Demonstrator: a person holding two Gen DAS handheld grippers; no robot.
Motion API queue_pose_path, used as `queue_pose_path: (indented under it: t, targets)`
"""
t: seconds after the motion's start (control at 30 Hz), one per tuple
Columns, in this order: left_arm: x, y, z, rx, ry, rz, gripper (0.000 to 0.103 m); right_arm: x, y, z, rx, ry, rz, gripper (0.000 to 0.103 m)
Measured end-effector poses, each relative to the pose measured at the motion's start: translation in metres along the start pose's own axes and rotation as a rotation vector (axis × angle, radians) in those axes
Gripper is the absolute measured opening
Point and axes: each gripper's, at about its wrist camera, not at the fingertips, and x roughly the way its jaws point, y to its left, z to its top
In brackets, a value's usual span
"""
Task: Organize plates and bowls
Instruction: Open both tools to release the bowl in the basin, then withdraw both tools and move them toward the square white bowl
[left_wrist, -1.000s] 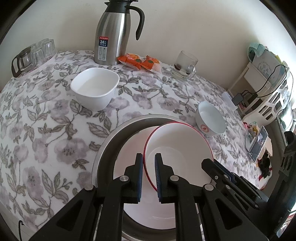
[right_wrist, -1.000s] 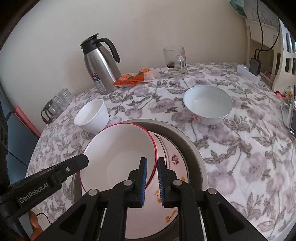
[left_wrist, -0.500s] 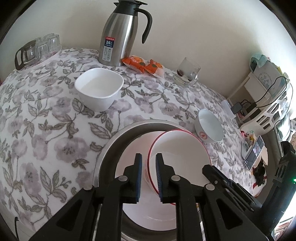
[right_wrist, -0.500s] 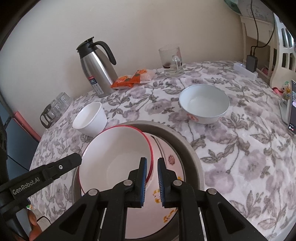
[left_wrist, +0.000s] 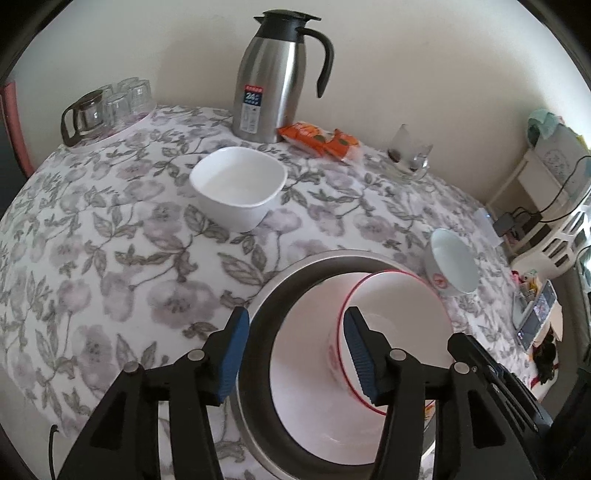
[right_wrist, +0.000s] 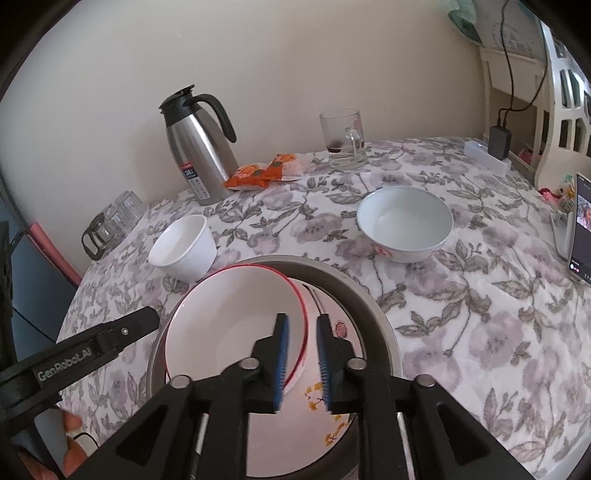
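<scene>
Both claws are opening, right claw (right_wrist: 301, 360) straddling the red-rimmed bowl's (right_wrist: 229, 332) rim untouched.

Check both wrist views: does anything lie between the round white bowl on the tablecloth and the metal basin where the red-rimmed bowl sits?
Nothing visible does. Only bare tablecloth separates the round white bowl from the metal basin, which holds the red-rimmed bowl. The square white bowl sits off to the other side.
</scene>
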Motion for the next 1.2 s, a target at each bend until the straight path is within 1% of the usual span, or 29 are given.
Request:
queue_pose_path:
  t: [0.07, 0.1, 0.13, 0.17, 0.2, 0.23, 0.3, 0.37, 0.47, 0.57, 0.6, 0.67, 0.77, 1.03, 1.1, 1.2]
  targets:
    - [0.000, 0.001, 0.000, -0.001, 0.002, 0.010, 0.055, 0.000, 0.002, 0.000, -0.012, -0.003, -0.008, 0.031]
    - [0.000, 0.001, 0.000, -0.001, 0.002, 0.016, 0.056, 0.000, 0.002, 0.000, -0.014, -0.006, -0.011, 0.033]
    - [0.000, 0.001, 0.000, -0.001, 0.002, 0.026, 0.056, 0.000, 0.002, 0.000, -0.013, -0.008, -0.014, 0.039]
    - [0.001, 0.002, 0.000, -0.003, 0.002, 0.037, 0.062, 0.000, 0.001, 0.000, -0.011, -0.009, -0.018, 0.049]
    - [0.001, 0.003, 0.000, -0.006, 0.003, 0.046, 0.073, 0.000, 0.000, 0.000, -0.008, -0.010, -0.019, 0.052]
    - [0.001, 0.004, 0.001, -0.010, 0.001, 0.055, 0.076, 0.000, 0.000, 0.000, -0.007, -0.011, -0.018, 0.054]
    - [0.000, 0.006, 0.002, -0.018, -0.006, 0.060, 0.077, 0.000, 0.000, 0.000, -0.008, -0.010, -0.018, 0.058]
    - [-0.001, 0.008, 0.002, -0.027, -0.017, 0.070, 0.078, 0.001, 0.002, 0.000, -0.014, -0.008, -0.023, 0.066]
    - [-0.001, 0.010, 0.003, -0.032, -0.026, 0.099, 0.081, 0.003, 0.002, -0.001, -0.016, -0.001, -0.020, 0.071]
    - [-0.001, 0.014, 0.003, -0.042, -0.035, 0.119, 0.090, 0.004, 0.001, -0.001, -0.013, 0.006, -0.015, 0.076]
    - [-0.001, 0.015, 0.003, -0.046, -0.041, 0.126, 0.090, 0.004, 0.001, -0.001, -0.012, 0.004, -0.016, 0.077]
    - [-0.003, 0.017, 0.004, -0.053, -0.055, 0.136, 0.090, 0.004, 0.001, -0.001, -0.012, 0.004, -0.015, 0.091]
    - [-0.004, 0.020, 0.005, -0.063, -0.067, 0.147, 0.091, 0.005, 0.001, -0.001, -0.011, 0.000, -0.014, 0.102]
    - [-0.001, 0.024, 0.005, -0.077, -0.059, 0.169, 0.092, 0.005, 0.000, -0.001, -0.007, 0.002, -0.012, 0.103]
    - [-0.001, 0.025, 0.005, -0.079, -0.057, 0.164, 0.095, 0.006, 0.001, -0.002, -0.007, 0.000, -0.012, 0.103]
    - [-0.001, 0.025, 0.005, -0.079, -0.063, 0.164, 0.097, 0.005, 0.000, -0.002, -0.007, 0.000, -0.011, 0.103]
